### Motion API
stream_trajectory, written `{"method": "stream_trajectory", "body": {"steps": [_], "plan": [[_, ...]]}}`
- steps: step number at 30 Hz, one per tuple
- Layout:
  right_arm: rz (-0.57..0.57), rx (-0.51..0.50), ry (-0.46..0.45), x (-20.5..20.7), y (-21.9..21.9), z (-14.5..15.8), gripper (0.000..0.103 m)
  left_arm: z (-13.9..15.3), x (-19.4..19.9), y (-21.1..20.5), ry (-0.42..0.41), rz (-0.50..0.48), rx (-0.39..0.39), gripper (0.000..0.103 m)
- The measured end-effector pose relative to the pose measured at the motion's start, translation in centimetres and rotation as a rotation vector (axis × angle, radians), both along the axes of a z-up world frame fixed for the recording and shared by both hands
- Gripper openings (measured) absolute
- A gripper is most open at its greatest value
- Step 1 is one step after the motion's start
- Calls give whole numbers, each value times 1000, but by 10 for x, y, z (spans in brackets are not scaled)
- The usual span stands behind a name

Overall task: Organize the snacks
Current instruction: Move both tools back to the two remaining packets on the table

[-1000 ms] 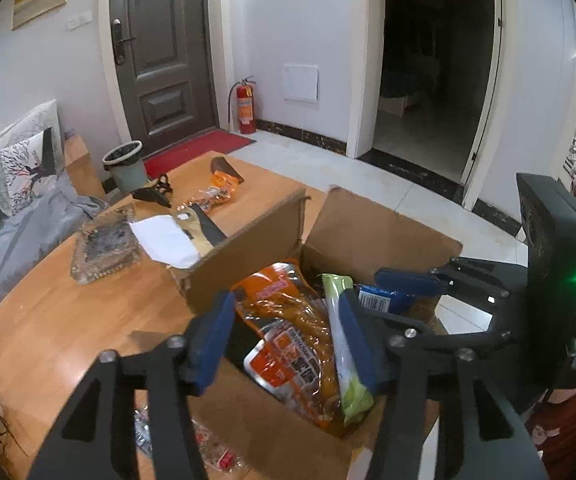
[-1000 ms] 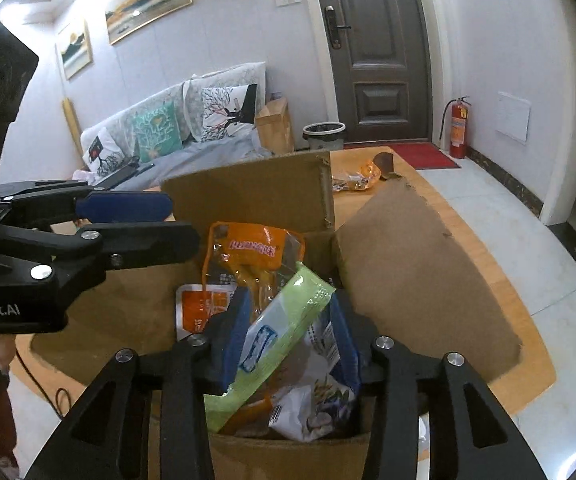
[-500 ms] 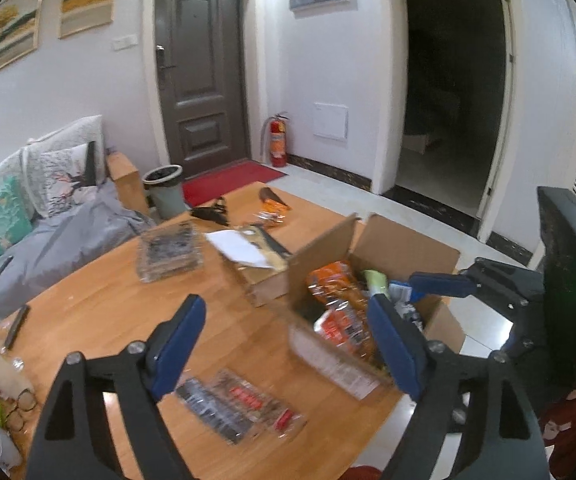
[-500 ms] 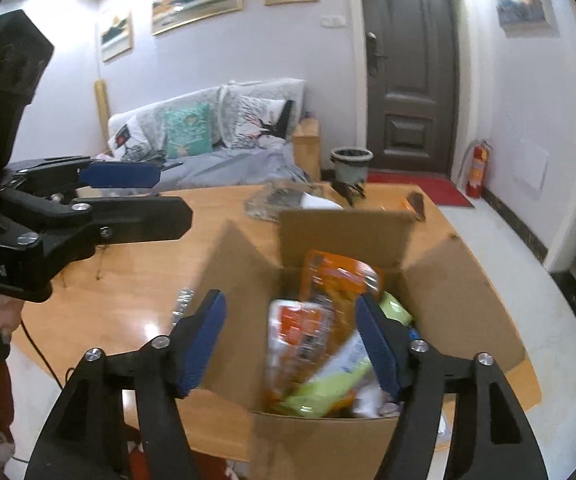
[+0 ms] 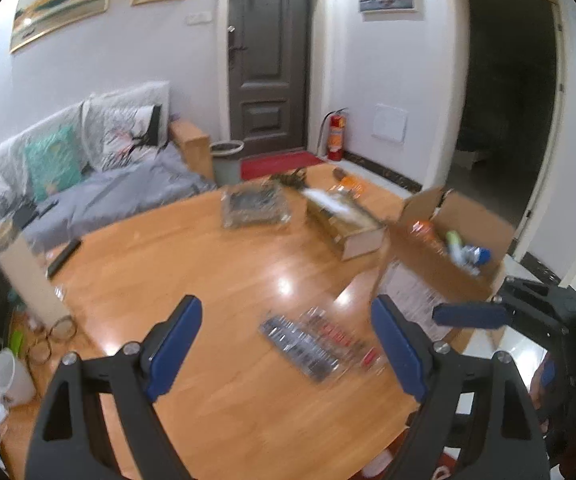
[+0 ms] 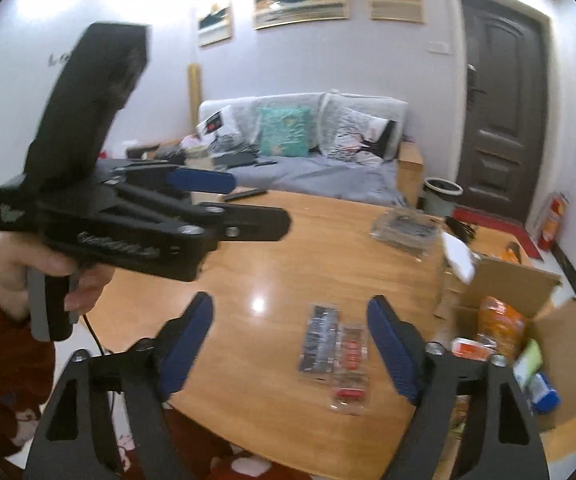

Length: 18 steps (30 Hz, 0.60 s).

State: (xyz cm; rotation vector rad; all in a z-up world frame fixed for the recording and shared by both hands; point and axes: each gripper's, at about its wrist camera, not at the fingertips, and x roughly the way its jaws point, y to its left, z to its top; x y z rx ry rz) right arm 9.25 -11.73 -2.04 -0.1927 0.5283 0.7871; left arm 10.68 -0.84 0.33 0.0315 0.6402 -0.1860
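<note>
An open cardboard box [image 5: 440, 264] [image 6: 504, 280] holds several snack bags, orange and green among them, at the table's right edge. Clear snack packets [image 5: 320, 340] [image 6: 338, 356] lie flat on the wooden table [image 5: 207, 280] in front of the box. My left gripper [image 5: 288, 344] is open and empty, above the table, left of the packets. My right gripper [image 6: 290, 340] is open and empty, above the table near the packets. The left gripper also shows in the right wrist view [image 6: 223, 196], held by a hand.
A smaller cardboard box [image 5: 344, 220] with white paper and a clear tray [image 5: 253, 206] stand behind the snack box. A white mug [image 5: 11, 376] and a tall tube [image 5: 23, 272] stand at the table's left edge. A sofa [image 6: 300, 148] lies beyond.
Both grippers have pulled back and up from the box and opened wide. The right gripper let go of the green snack bag, which now lies in the box.
</note>
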Motion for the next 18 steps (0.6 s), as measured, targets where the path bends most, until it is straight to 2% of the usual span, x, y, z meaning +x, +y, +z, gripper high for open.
{"method": "stream_trajectory", "body": {"steps": [4, 7, 14, 18], "plan": [[-1, -10, 106, 16, 16, -35, 62, -37, 0, 17, 58, 23, -30, 84], [-43, -20, 174, 31, 16, -67, 62, -66, 6, 20, 101, 32, -41, 84], [-178, -119, 194, 63, 3, -127, 62, -125, 30, 5, 212, 24, -64, 84], [-211, -146, 164, 74, -2, -144, 56, -146, 49, -10, 262, -17, -103, 69]]}}
